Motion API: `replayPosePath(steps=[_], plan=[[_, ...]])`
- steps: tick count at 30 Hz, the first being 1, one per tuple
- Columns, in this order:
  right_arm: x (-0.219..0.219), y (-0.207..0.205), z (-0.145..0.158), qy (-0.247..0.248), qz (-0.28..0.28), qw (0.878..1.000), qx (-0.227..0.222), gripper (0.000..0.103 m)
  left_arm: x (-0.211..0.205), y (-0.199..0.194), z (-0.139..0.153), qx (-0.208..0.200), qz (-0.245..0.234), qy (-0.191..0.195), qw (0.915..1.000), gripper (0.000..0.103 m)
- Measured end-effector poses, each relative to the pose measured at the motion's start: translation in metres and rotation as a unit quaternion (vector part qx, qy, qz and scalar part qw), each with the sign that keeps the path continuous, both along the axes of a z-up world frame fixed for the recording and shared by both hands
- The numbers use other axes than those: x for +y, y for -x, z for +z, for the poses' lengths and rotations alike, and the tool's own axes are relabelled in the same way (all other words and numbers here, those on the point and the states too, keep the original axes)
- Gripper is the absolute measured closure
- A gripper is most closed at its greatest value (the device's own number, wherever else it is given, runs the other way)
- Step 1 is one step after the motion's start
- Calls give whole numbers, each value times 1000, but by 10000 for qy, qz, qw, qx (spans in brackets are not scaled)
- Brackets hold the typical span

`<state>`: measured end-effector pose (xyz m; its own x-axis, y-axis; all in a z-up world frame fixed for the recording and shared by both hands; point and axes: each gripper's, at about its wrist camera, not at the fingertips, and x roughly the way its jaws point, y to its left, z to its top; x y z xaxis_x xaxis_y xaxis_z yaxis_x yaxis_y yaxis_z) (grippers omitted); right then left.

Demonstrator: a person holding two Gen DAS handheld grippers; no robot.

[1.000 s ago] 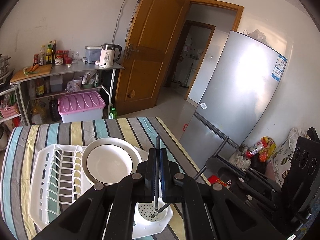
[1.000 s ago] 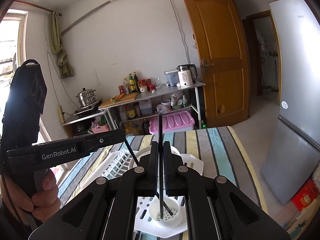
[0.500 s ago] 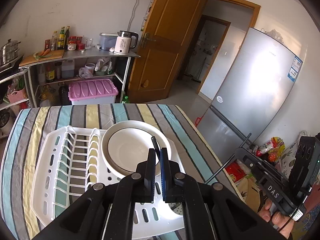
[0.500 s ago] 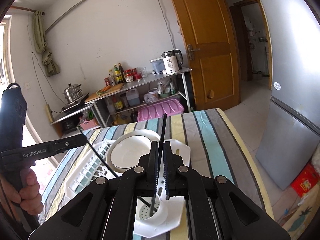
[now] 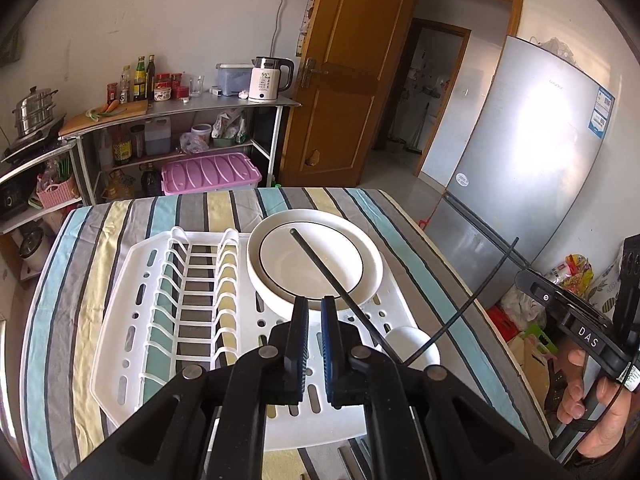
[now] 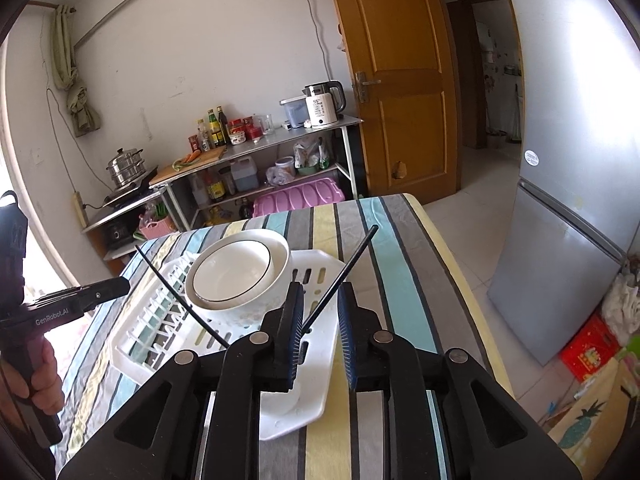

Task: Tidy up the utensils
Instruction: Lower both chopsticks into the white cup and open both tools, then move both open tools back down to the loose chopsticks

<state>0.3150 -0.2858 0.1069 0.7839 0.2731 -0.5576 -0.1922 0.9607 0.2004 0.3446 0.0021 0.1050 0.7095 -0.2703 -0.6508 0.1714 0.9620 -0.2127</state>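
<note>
Two black chopsticks stand in a white round utensil cup (image 5: pixel 416 346) at the near right corner of the white dish rack (image 5: pixel 160 320). One chopstick (image 5: pixel 332 286) leans left over the plates, the other (image 5: pixel 468 300) leans right. My left gripper (image 5: pixel 315 308) is above the rack, jaws slightly apart and empty. My right gripper (image 6: pixel 318 300) is open; a chopstick (image 6: pixel 340 278) leans between its fingers without being clamped. The second chopstick (image 6: pixel 180 294) leans left. The cup is mostly hidden behind the right gripper.
Stacked white plates (image 5: pixel 314 260) lie in the rack, and show in the right wrist view (image 6: pixel 236 272). The rack sits on a striped tablecloth (image 5: pixel 80 260). A silver fridge (image 5: pixel 532 168) stands right of the table. A kitchen shelf (image 5: pixel 180 120) stands behind.
Both grippers let go of their chopsticks, which now lean in the cup. Both grippers have drawn back and up from the cup. The right jaws opened wide.
</note>
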Motion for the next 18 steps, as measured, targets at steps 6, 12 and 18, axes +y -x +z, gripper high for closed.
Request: replayPosePath(steps=[6,12,18], plan=[[2,35,3,88,79,9998,-140,80,-3,45,4,-224,-41,-298,9993,94],[14,90,-1,94,340,9988,-340,76,-6,109,-12,-359,-140,-597,9975,94],[32,139,-15,173,617,9975,-306,76,-5,171,-32,-361,-235,-680,9968,94]])
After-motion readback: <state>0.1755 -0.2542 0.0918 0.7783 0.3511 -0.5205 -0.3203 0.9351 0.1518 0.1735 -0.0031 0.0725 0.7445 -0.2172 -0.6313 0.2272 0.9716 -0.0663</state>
